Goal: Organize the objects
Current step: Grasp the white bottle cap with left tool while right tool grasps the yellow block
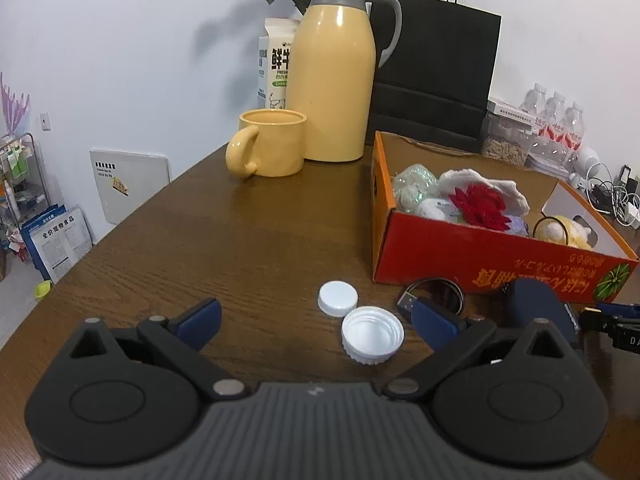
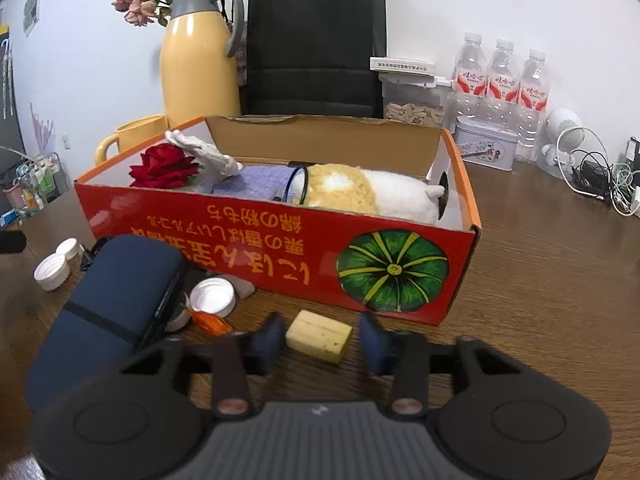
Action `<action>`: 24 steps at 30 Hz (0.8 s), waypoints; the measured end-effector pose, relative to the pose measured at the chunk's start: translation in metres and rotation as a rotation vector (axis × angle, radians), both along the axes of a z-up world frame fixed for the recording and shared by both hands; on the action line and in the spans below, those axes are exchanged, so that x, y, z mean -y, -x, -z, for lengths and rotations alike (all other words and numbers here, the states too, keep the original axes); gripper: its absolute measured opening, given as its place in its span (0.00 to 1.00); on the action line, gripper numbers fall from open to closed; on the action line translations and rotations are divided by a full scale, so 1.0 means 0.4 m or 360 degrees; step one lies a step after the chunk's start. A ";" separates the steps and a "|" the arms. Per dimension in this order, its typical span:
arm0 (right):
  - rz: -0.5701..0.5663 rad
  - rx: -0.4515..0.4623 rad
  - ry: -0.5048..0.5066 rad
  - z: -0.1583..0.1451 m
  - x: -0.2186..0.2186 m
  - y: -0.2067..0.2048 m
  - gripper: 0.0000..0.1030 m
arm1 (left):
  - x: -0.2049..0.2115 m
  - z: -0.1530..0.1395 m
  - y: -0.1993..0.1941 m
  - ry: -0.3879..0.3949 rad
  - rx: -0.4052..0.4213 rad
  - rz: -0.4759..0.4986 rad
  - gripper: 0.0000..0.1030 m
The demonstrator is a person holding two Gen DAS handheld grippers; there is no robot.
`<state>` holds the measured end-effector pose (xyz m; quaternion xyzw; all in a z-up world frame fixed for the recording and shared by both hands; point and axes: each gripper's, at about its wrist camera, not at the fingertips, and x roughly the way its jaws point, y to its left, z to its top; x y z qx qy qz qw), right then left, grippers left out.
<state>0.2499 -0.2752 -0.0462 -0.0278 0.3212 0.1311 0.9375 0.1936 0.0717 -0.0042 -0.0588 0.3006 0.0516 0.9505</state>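
Orange-red box (image 2: pixel 280 248) sits on the wooden counter (image 2: pixel 540 280), open top, holding a red cloth flower (image 2: pixel 162 170), a white glove (image 2: pixel 208 156), a lilac cloth (image 2: pixel 256 182) and a plush toy (image 2: pixel 360 192). Front wall carries upside-down Japanese-style print, not readable, plus a green pumpkin picture (image 2: pixel 392 270). Right gripper (image 2: pixel 322 338) is low over the counter, its jaws around a yellow block (image 2: pixel 319 335); small gaps show at both pads, no contact visible, no grip. Navy case (image 2: pixel 108 312) lies just left, white caps (image 2: pixel 212 298) beside it. Left gripper (image 1: pixel 316 320) has jaws spread wide, empty, two white caps (image 1: pixel 372 338) between and ahead of them. Behind: yellow mug (image 1: pixel 268 142), yellow jug (image 1: pixel 332 72), milk carton (image 1: pixel 276 64) reading "FRESH", black paper bag (image 1: pixel 432 76), red-labelled water bottles (image 2: pixel 502 76).
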 end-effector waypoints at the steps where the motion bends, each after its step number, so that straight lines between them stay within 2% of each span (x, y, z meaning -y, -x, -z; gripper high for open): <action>1: -0.0001 0.0007 0.0003 0.001 0.000 0.002 0.33 | 0.002 0.003 -0.001 0.0000 -0.0005 0.0005 1.00; 9: 0.0015 0.0086 0.0019 -0.004 -0.001 0.019 0.33 | 0.030 0.042 -0.025 -0.0042 -0.0098 0.0027 1.00; 17: 0.0009 0.0205 0.0077 -0.019 -0.015 0.047 0.33 | 0.058 0.076 -0.066 -0.0098 -0.0162 -0.0021 0.99; 19: 0.0010 0.0213 0.0079 -0.021 -0.017 0.048 0.33 | 0.067 0.081 -0.071 -0.0111 -0.0173 -0.0024 0.96; 22: 0.0016 0.0220 0.0080 -0.021 -0.017 0.049 0.33 | 0.079 0.082 -0.070 -0.0132 -0.0153 -0.0018 0.85; 24: 0.0019 0.0228 0.0081 -0.022 -0.017 0.051 0.33 | 0.088 0.080 -0.067 -0.0137 -0.0137 0.0017 0.71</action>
